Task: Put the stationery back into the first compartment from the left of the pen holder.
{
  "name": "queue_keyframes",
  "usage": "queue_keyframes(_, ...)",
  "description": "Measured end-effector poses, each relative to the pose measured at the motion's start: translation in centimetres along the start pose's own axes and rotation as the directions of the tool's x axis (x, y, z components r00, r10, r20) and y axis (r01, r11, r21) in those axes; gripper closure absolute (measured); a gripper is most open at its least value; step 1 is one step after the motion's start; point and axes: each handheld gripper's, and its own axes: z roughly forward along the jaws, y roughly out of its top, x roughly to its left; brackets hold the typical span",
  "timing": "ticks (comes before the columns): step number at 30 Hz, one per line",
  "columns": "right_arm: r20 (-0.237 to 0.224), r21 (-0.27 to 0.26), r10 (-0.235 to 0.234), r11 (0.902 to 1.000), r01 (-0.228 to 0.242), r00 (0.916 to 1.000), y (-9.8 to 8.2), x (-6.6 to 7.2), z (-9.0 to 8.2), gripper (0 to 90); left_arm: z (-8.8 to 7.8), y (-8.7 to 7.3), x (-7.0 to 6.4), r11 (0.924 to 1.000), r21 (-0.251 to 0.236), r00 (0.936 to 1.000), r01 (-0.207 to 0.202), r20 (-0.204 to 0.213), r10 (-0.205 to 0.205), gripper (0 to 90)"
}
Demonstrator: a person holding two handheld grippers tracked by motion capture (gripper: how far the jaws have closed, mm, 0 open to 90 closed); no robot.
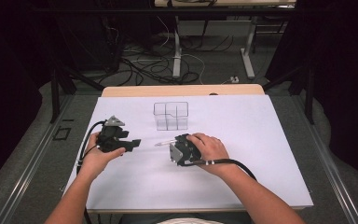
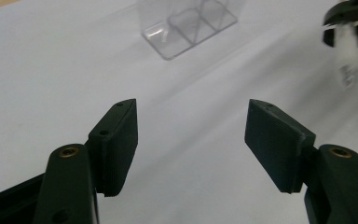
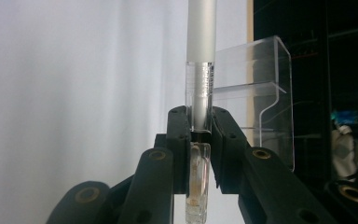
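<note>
Gripping: right hand-held gripper (image 3: 199, 128) clamped on slim clear-and-frosted plastic pen (image 3: 200, 70), just above white desk (image 1: 242, 154)
Left hand-held gripper (image 2: 191, 135): jaws apart, nothing between
Beyond: clear plastic compartment box (image 1: 171, 115)

surf: white table (image 1: 261, 177) | on it: clear divided box (image 1: 171, 115)

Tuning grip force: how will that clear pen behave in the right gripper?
The pen looks stiff and light. Its smooth round barrel may slip or roll if released. The right gripper holds it near one end, so it could pivot.
</note>
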Motion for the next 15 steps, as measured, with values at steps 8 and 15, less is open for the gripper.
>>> queue_keyframes(8,-0.034,-0.075,0.245,0.9662,-0.247,0.9689,0.8,-4.2,1.0,79.3,0.3,-0.8,1.1,0.999,-0.005,0.9978,0.044,-0.049,-0.044,24.1)
queue_keyframes(15,-0.097,-0.132,0.441,0.8828,-0.451,0.8923,1.7,-7.8,2.4,79.3,0.8,-1.1,1.3,0.9986,-0.012,0.9979,0.051,-0.04,-0.051,15.0)
